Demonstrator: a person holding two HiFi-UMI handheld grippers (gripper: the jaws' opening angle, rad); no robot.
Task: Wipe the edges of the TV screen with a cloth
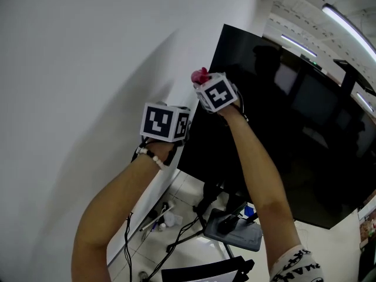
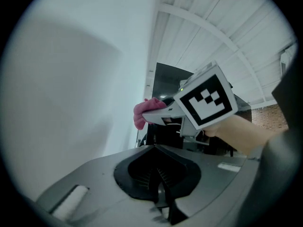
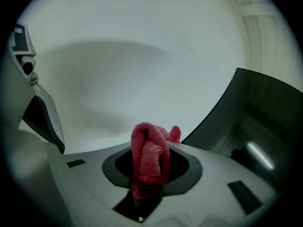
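TV screen (image 1: 294, 128): standing dark beside the white wall (image 1: 88, 51), with its left edge running up toward the top-left corner.
Cloth (image 3: 151, 155): pink and folded into a bunch, lying with its long axis along the 2 jaws. Its loose end is poking out past them near the TV's top-left corner.
Right tool (image 1: 204, 82): jaws pinching the cloth between them.
Left tool (image 2: 158, 181): jaws sitting together, gripping nothing, hovering lower beside the same left edge.
Hard to make out: whether the cloth is touching the edge. The TV's right side is running out of the head view.
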